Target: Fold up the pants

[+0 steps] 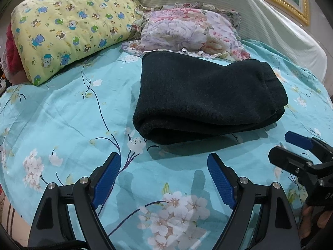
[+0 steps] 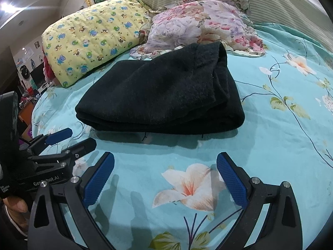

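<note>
Left wrist view first: the left gripper (image 1: 164, 162) hovers low over the turquoise floral bedsheet (image 1: 62, 114), its blue-padded fingers (image 1: 108, 177) spread wide with nothing between them. Just ahead of it lie the black pants (image 1: 199, 98), folded into a thick, compact bundle resting flat on the sheet, apart from both grippers. Behind the bundle sits a floral ruffled pillow (image 1: 187, 31), its frilled edge just touching the far side of the pants, and to the left of that a yellow quilt (image 1: 70, 29) printed with cartoon bears. A pale striped headboard cushion (image 1: 239, 6) runs along the back. At the right edge the right gripper (image 1: 287, 148) comes into frame, seen side-on — its jaws are parted and hold nothing.

Right wrist view: the right gripper (image 2: 165, 162) hangs over a large peach-and-white flower printed on the sheet (image 2: 281, 137), fingers wide apart and empty. The folded pants (image 2: 158, 95) lie directly ahead, their layered edges stacked at the right end. The left gripper (image 2: 70, 138) shows at the left edge, jaws parted — nothing in them — near the bundle's front left corner but not touching it. The yellow quilt (image 2: 93, 39) and floral pillow (image 2: 199, 25) lie beyond.
</note>
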Demonstrator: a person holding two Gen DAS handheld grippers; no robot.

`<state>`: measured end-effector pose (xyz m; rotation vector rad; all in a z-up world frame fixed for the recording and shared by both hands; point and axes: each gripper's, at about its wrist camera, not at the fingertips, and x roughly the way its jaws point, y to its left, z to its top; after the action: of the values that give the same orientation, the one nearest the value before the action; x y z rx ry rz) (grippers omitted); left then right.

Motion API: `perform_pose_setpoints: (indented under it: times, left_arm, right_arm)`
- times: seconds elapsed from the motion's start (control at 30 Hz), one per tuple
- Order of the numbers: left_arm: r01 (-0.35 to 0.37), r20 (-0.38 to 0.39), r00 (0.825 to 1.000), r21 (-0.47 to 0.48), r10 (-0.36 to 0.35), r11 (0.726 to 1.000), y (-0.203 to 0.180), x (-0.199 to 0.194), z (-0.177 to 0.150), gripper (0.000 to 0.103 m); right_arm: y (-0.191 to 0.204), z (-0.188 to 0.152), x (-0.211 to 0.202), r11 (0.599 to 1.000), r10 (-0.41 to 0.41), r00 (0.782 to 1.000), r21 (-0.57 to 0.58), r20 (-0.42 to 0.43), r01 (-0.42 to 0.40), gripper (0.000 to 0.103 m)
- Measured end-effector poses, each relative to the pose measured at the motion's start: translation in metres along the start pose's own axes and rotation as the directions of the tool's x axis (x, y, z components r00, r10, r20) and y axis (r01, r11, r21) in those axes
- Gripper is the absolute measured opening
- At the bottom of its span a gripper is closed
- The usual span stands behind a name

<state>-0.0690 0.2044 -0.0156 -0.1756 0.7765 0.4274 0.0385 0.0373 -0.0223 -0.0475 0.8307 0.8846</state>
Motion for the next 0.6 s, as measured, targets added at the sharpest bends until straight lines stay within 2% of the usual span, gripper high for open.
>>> perform_pose_setpoints:
  times: [0.27, 0.6]
  left_arm:
    - [0.005, 0.018, 1.000, 0.001, -0.005, 1.000, -0.0027, 0.0023, 0.0007, 0.087]
    - [0.002, 0.018, 1.000, 0.020, -0.002, 1.000, -0.0074, 0.0064, 0.0020, 0.088]
  right_arm:
    - [0.0012, 0.0062, -0.0061, 1.000, -0.006, 0.998, -0.016, 0.067, 0.007, 0.099]
    - [0.0010, 0.0084, -0.0027, 1.000, -0.007, 0.998, -0.015, 0.066, 0.008, 0.099]
